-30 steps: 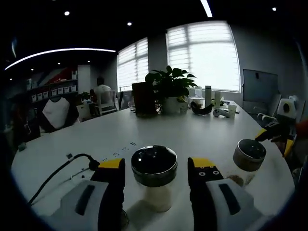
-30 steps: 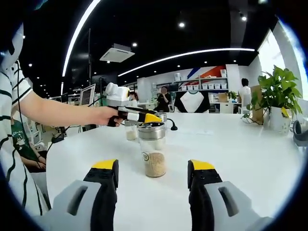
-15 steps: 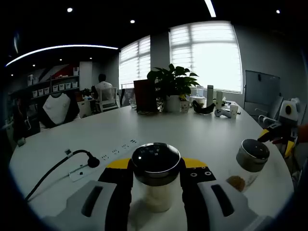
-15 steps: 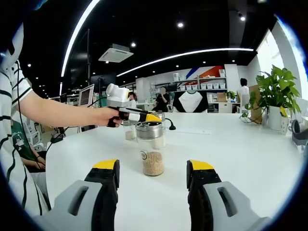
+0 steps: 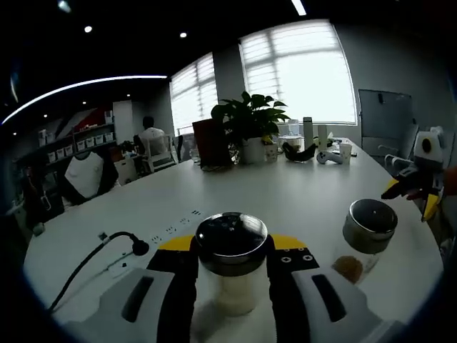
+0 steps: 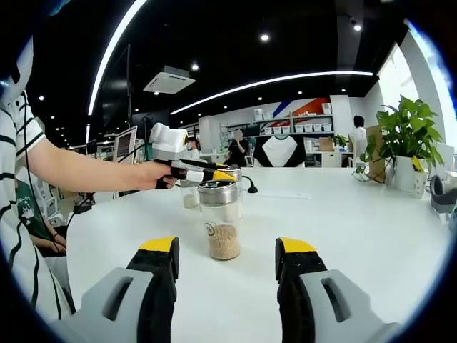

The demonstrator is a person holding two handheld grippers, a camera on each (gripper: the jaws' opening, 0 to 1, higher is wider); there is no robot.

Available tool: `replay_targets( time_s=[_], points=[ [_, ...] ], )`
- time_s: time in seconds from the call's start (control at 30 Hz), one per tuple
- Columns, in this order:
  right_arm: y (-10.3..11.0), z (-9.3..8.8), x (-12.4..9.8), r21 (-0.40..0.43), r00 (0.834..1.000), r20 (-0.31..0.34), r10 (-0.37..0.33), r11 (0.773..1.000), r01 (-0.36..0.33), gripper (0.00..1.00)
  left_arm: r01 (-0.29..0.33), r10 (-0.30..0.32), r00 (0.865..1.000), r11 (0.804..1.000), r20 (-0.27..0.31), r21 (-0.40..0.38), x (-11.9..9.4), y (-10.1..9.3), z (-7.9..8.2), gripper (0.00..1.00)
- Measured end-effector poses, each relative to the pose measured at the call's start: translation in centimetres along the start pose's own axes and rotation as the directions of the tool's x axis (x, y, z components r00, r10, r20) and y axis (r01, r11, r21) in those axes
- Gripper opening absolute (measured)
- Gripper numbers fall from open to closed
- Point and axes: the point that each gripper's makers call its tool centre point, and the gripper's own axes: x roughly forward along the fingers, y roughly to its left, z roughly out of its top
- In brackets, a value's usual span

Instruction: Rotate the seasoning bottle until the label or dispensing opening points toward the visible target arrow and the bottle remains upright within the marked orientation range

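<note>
Left gripper (image 5: 230, 259) clamped on pale bottle (image 5: 231, 268), right gripper (image 6: 226, 261) spread, level

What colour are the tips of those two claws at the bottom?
Yellow caps on black fingers; the right gripper view shows them best.

The left gripper (image 5: 232, 251) has its two black, yellow-tipped jaws drawn in close, pressing on either side of the seasoning bottle (image 5: 231, 261); in the right gripper view the same gripper (image 6: 214, 174) reaches in level from the left, held by the person's hand (image 6: 153, 174) on a bare outstretched forearm (image 6: 78, 166); the right gripper (image 6: 225, 249) sits low, jaws spread wide apart and holding nothing.
</note>
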Motion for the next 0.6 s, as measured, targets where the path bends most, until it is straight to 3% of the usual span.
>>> replay_targets(
  time_s=[0.6],
  points=[
    [0.2,0.8,0.2,0.004,1.000,0.020,0.001,1.000,-0.001,0.52,-0.020,0.022,0.998,0.999,0.053,-0.036,-3.8,-0.3,1.6,0.39]
  ],
)
